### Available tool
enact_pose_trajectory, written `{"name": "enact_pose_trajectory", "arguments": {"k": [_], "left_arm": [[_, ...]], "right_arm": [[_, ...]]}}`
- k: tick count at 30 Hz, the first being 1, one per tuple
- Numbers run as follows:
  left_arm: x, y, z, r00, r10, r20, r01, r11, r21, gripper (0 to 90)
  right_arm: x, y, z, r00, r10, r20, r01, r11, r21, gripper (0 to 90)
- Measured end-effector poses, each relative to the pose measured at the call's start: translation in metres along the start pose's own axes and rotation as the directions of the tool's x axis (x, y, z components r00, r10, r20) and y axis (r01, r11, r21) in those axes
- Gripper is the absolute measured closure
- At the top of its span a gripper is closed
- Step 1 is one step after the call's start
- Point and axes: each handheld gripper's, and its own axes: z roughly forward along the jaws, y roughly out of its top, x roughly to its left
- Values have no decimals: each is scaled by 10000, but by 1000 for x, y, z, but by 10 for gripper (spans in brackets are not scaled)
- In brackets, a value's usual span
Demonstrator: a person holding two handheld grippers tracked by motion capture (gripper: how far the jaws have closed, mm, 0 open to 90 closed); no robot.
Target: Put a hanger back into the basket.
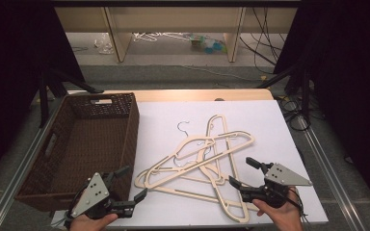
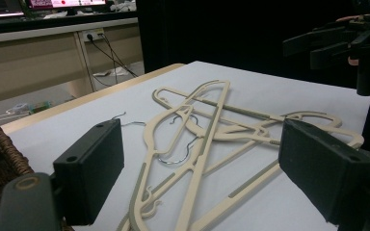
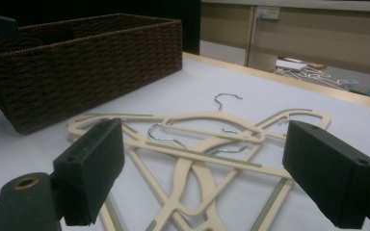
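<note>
A tangled pile of cream-coloured wooden clothes hangers (image 1: 204,166) with thin chrome hooks lies in the middle of the white-topped counter (image 1: 270,120), slightly toward its near edge. I count at least 3 of them, maybe 4, crossed over one another so that their arms and hooks interlock; the exact number is hard to tell from the overlap. One chrome hook (image 1: 183,126) sticks out at the far side of the heap, free of the rest.

To the left, just beside the pile, sits a dark brown woven wicker basket (image 1: 130,120) with cut-out handles, its inside bare as far as I can see. My guess is that it stands this close so the hangers can be lifted across in 1 short move each.

The left tool (image 1: 136,183) hangs at the near left, over the basket's near corner, jaws spread wide with nothing between them, aimed at the pile's left end. The right tool (image 1: 243,172) hovers over the pile's near right end, likewise wide and holding nothing. Both seem poised to separate the tangle.
</note>
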Motion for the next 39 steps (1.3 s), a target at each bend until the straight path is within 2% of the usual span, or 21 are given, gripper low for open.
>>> {"name": "enact_pose_trajectory", "arguments": {"k": [5,7,8,9,11,12,15,18,20,21,26,27,28,30,31,32,33,34,37,38,39], "left_arm": [[1,0,0,9999,96,-45,-96,9999,46,160],[1,-1,0,9999,113,-38,-113,9999,60,160],[0,-2,2,10000,56,-3,-56,10000,51,160],[0,-2,2,9999,108,-27,-107,9998,180,160],[-1,-2,2,10000,34,-16,-34,9998,179,160],[-2,-2,3,10000,28,20,-28,9998,218,160],[-2,-2,4,9999,65,87,-66,9998,193,160],[-2,-3,4,10000,60,36,-60,9996,275,162],[-3,-3,4,10000,61,31,-62,9995,303,162],[-3,-3,4,10000,75,32,-76,9995,303,162],[-3,-3,3,10000,63,51,-64,9995,304,163],[-3,-3,3,10000,63,51,-64,9995,304,163],[-3,-3,4,10000,70,53,-71,9995,302,164],[-3,-3,4,9999,85,63,-87,9994,325,164],[-3,-3,4,9999,95,79,-98,9994,337,164],[-3,-3,4,9999,95,79,-98,9994,337,163],[-4,-3,4,9999,53,102,-56,9994,335,163],[-3,-3,4,9998,127,151,-132,9993,363,162],[-4,-3,4,9998,121,151,-127,9992,392,162],[-3,-3,4,9996,250,149,-256,9988,408,162],[-3,-3,4,9996,250,149,-256,9988,408,162]], "right_arm": [[0,-1,3,9999,38,-149,-38,10000,31,156],[0,-1,4,9999,-92,-126,94,9998,169,157],[-3,-1,10,9990,-416,-156,422,9981,445,159],[-4,-1,15,9984,-460,-327,476,9976,495,159],[-8,0,21,9972,-673,-331,687,9968,398,160],[-9,0,23,9975,-537,-461,565,9965,619,160],[-13,1,29,9965,-652,-533,695,9940,843,158],[-15,2,36,9950,-799,-600,846,9932,795,158],[-20,5,46,9938,-780,-797,876,9882,1256,162],[-22,6,50,9930,-900,-767,993,9868,1282,165],[-33,12,77,9832,-1219,-1357,1486,9666,2086,241],[-33,12,77,9832,-1219,-1357,1486,9666,2086,241],[-37,15,87,9783,-1483,-1450,1804,9533,2422,274],[-39,15,91,9770,-1448,-1563,1809,9513,2497,284],[-43,17,100,9753,-1235,-1832,1720,9448,2789,301],[-43,17,100,9753,-1235,-1832,1720,9448,2789,301],[-45,17,104,9721,-1377,-1901,1893,9387,2882,319],[-49,17,110,9650,-1483,-2162,2125,9253,3141,348],[-53,16,117,9592,-1602,-2330,2349,9103,3410,398],[-53,15,121,9543,-1743,-2429,2525,9048,3429,405],[-53,15,121,9543,-1743,-2429,2525,9048,3429,405]]}}
